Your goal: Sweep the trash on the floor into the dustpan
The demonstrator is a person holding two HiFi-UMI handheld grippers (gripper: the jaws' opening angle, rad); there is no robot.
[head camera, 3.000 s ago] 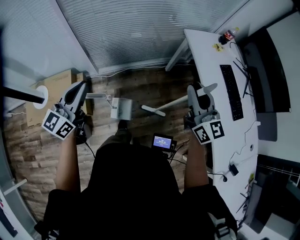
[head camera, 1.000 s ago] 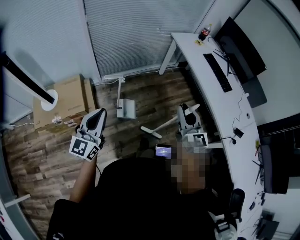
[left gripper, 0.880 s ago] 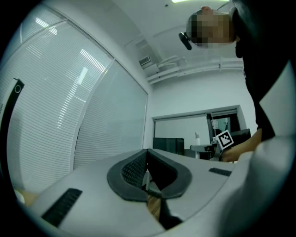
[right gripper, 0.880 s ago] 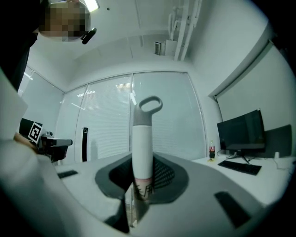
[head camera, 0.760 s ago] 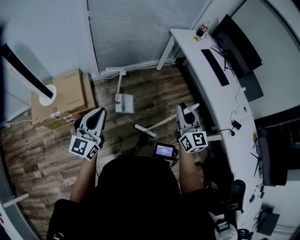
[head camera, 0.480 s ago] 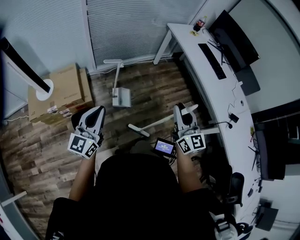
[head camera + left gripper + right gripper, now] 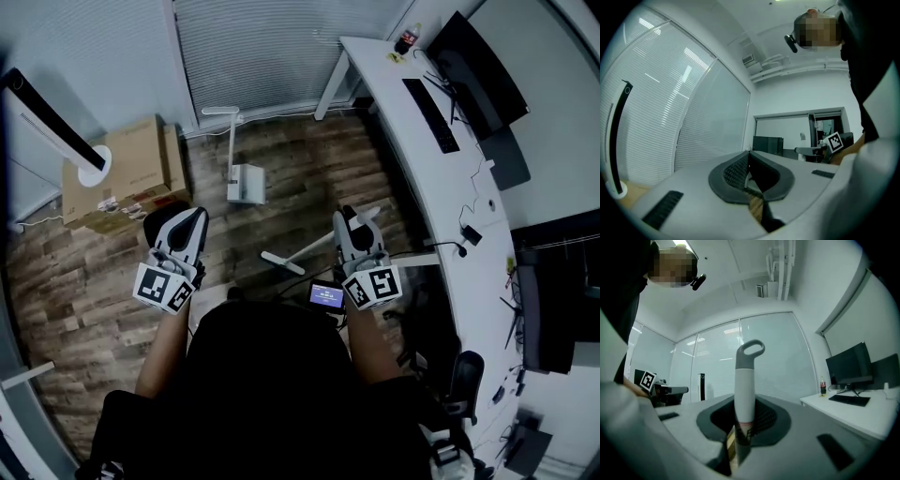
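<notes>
Early stage, no sweeping visible. Right gripper (image 7: 350, 220) has its jaws clamped on the broom (image 7: 298, 255): in the right gripper view the white handle (image 7: 744, 385) stands upright between the pads, grey loop on top, gripped low on the shaft. In the head view the broom runs from that gripper down and left, head (image 7: 281, 262) low over the wood floor (image 7: 309, 178) in front of the person; can't tell if it touches. Left gripper (image 7: 190, 221) has its jaws together on nothing; the left gripper view shows the pads (image 7: 740, 171) meeting with only a sliver of floor in the gap below. Dustpan (image 7: 246, 184) stands on the floor near the blinds (image 7: 253, 47), long handle (image 7: 228, 141) pointing away toward the window, well apart from both grippers and from the broom head. Neither gripper touches it. Trash: some small light bits (image 7: 120, 208) lie at the near edge of the box (image 7: 131, 169), left of the dustpan; too small to tell what they are, and no other debris is clear on the floor. Desk (image 7: 422, 141) along the right isn't involved. Done so far, judging from this: broom in hand. Left to do: get the dustpan with the free left gripper, set it by the trash, sweep the bits in.
</notes>
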